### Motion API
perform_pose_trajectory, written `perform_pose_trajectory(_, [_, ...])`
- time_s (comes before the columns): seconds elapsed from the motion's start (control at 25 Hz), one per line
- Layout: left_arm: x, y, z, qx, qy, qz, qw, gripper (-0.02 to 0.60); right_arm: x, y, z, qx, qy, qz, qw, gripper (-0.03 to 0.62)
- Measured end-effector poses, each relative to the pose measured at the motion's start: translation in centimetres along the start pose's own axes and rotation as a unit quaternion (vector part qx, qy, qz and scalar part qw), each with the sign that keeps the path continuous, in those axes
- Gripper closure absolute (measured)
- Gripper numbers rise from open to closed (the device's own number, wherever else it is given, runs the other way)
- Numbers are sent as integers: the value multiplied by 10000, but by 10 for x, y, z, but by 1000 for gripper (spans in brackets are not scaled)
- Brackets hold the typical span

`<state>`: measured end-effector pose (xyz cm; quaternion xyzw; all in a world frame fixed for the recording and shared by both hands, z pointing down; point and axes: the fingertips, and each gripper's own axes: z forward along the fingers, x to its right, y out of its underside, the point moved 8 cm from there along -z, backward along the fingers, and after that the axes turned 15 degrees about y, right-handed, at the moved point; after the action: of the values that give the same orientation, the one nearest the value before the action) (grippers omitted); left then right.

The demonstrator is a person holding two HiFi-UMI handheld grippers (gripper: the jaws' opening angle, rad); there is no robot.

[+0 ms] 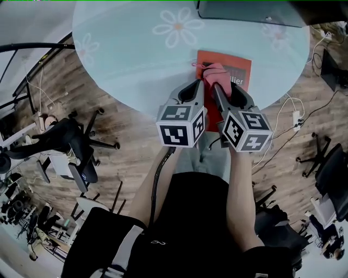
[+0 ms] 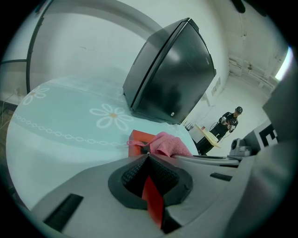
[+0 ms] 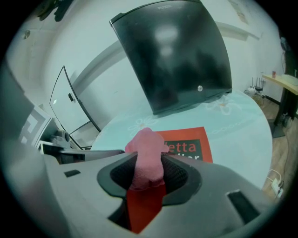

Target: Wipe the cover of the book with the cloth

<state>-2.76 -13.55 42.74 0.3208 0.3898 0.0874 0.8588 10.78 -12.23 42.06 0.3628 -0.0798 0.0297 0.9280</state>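
A red book (image 1: 237, 69) lies flat on the pale blue round table (image 1: 130, 54), near its front edge. A pink cloth (image 1: 218, 72) sits bunched on the book's left part. My right gripper (image 1: 219, 87) is shut on the cloth (image 3: 147, 155), with the book's cover (image 3: 192, 143) just ahead of the jaws. My left gripper (image 1: 199, 82) is close beside it, over the book's left edge, jaws shut with nothing seen between them. In the left gripper view, the gripper (image 2: 145, 157) points at the book (image 2: 138, 137) and the cloth (image 2: 168, 144).
A large black screen (image 1: 251, 12) leans at the table's far side (image 2: 172, 69) (image 3: 173, 51). Office chairs (image 1: 73, 138), cables and a power strip (image 1: 296, 116) lie on the wooden floor around the table. A person (image 2: 229, 122) stands far off.
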Motion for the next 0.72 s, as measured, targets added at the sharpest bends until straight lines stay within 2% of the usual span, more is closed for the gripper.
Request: perform_pose_trajectory(0.72, [41,18,28,-178,104,102,9997,569,53,6,-18,110,169,250,9995,439])
